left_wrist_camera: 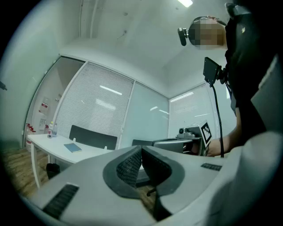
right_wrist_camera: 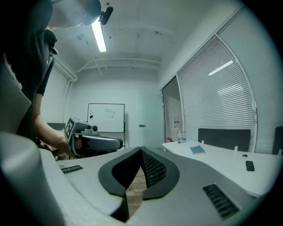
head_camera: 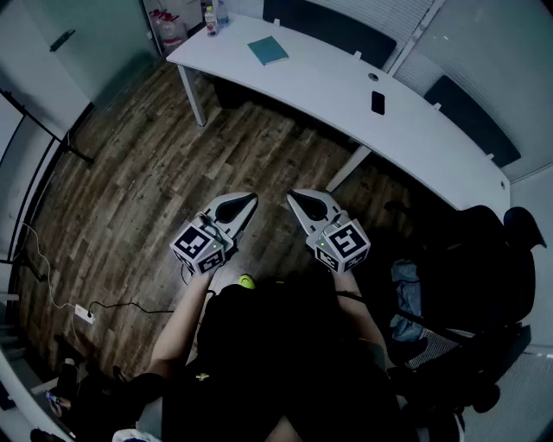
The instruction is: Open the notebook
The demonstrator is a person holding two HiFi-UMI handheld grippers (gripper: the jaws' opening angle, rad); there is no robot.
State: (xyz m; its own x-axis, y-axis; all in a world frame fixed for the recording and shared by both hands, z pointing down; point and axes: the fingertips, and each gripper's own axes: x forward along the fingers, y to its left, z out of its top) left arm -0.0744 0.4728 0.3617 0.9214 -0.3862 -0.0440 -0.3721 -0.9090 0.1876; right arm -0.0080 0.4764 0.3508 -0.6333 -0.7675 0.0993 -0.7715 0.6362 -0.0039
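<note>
A closed teal notebook [head_camera: 269, 50] lies on the far left part of the long white table [head_camera: 346, 95]; it shows as a small blue slab in the left gripper view [left_wrist_camera: 72, 147] and the right gripper view [right_wrist_camera: 197, 150]. My left gripper [head_camera: 251, 199] and right gripper [head_camera: 292, 196] are held side by side over the wooden floor, well short of the table. Both point level toward the table, jaws shut with nothing between them. Each gripper sees the other beside it.
A black phone [head_camera: 378, 102] lies further right on the table. Bottles [head_camera: 210, 19] stand at its far left end. A black office chair [head_camera: 467, 259] is at my right. A power strip with cable [head_camera: 85, 312] lies on the floor at left.
</note>
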